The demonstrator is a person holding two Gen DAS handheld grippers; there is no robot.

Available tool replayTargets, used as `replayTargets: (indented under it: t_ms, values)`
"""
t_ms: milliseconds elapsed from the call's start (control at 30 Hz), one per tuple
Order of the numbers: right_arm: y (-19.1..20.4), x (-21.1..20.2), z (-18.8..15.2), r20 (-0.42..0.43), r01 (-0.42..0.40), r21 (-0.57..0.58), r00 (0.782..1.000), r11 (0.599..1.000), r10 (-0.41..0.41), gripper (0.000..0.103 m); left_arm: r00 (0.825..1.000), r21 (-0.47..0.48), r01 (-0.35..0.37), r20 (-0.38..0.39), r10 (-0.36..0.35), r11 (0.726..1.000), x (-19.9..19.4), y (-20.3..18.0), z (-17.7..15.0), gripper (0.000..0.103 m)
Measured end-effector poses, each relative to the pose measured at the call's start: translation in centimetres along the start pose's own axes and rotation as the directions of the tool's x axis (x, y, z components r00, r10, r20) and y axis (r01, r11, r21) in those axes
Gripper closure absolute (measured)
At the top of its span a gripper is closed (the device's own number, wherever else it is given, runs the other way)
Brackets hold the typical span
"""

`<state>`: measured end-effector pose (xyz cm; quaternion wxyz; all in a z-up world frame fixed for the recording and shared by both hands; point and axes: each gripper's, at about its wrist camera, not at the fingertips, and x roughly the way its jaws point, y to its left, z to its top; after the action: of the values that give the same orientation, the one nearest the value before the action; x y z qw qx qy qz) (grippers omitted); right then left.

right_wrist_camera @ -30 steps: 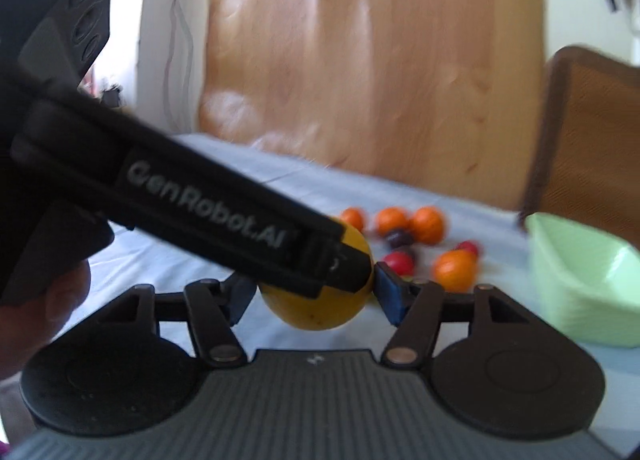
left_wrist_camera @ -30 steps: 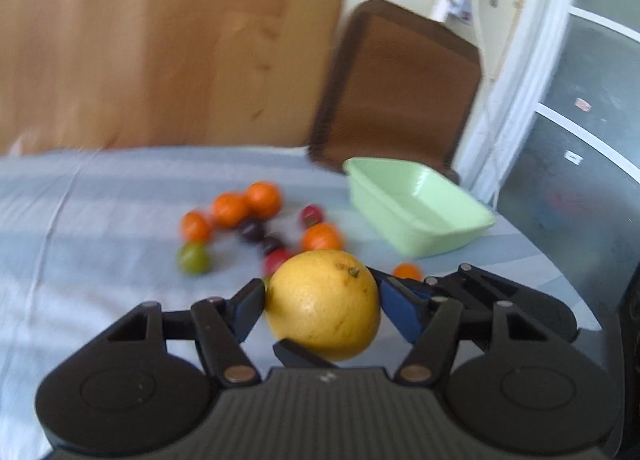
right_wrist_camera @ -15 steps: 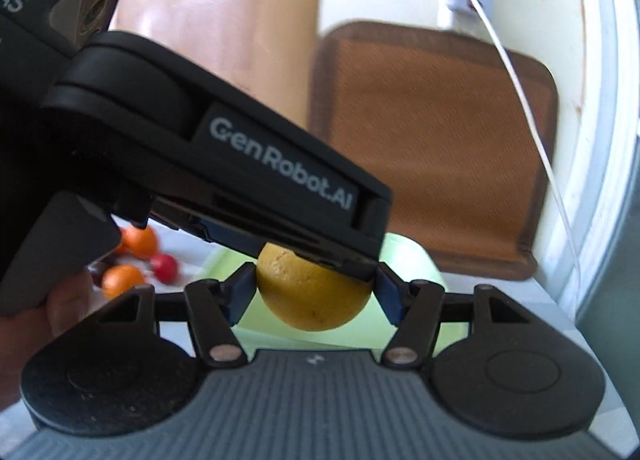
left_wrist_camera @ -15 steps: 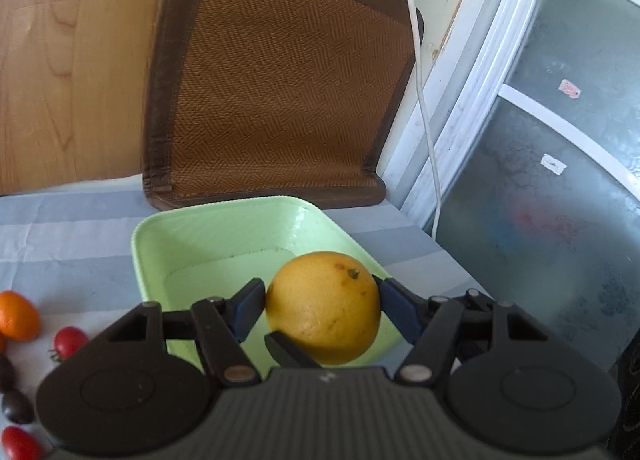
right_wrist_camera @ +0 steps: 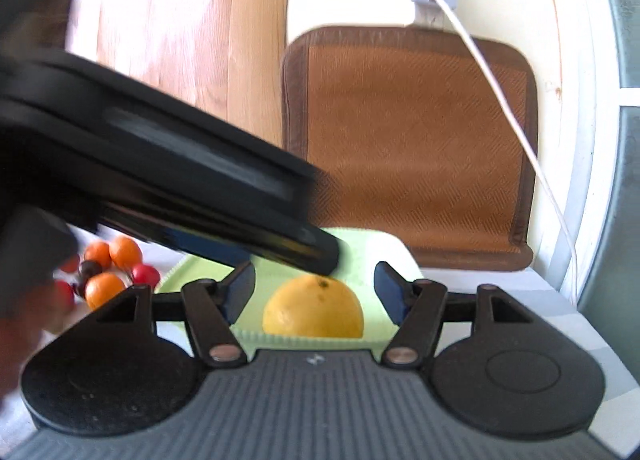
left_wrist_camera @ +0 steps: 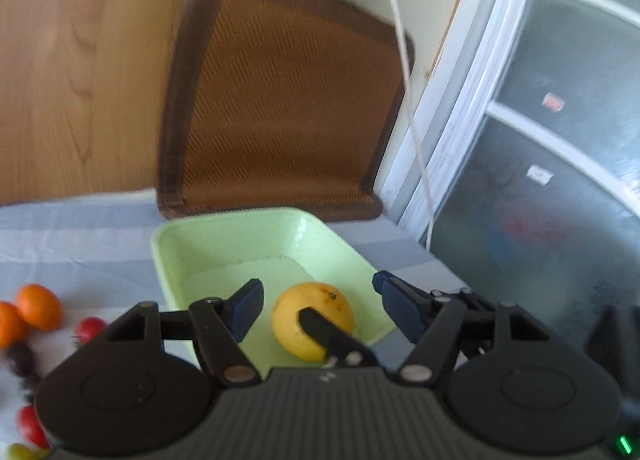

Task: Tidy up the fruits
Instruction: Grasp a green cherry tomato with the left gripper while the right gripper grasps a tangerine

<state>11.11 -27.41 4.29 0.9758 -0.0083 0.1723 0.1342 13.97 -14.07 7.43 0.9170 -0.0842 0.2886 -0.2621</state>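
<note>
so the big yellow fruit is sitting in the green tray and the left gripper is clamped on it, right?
Not clamped. In the left wrist view the left gripper has its jaws opening, both pads clear of the yellow fruit with gaps on either side. The rest holds: the fruit sits in the green tray.

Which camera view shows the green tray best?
The left wrist view: nearly the whole tray, rim and floor, holding the yellow fruit. The right wrist view shows only parts; the left hand-held gripper covers much of it.

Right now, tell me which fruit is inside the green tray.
Only the large yellow citrus lies in the green tray. The small orange fruits and red ones sit outside on the striped cloth.
</note>
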Motion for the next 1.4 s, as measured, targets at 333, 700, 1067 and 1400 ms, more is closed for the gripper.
replayTargets:
  t_ms: [333, 700, 1067, 1400]
  values:
    - [-0.6, -2.1, 0.7, 0.043, -0.071, 0.165, 0.997, 0.984, 0.065, 0.065, 0.969, -0.036, -0.224, 0.102, 0.227, 0.974, -15.6, 9.6, -5.3, 0.037]
    - [7.4, -2.4, -1.3, -0.15, -0.131, 0.024, 0.98, 0.991, 0.133, 0.064, 0.982, 0.01, -0.19, -0.01, 0.19, 0.982, -13.6, 11.5, -9.2, 0.049]
    - [11.4, -2.1, -0.4, -0.182, -0.261, -0.12, 0.954, 0.958, 0.237, 0.063, 0.98, 0.029, -0.188, -0.054, 0.19, 0.982, -11.9, 12.0, -9.3, 0.061]
    - [13.8, 0.8, -0.1, -0.277, -0.342, -0.196, 0.918, 0.919, 0.283, 0.063, 0.985, -0.026, -0.145, -0.094, 0.142, 0.989, -11.1, 13.2, -8.7, 0.062]
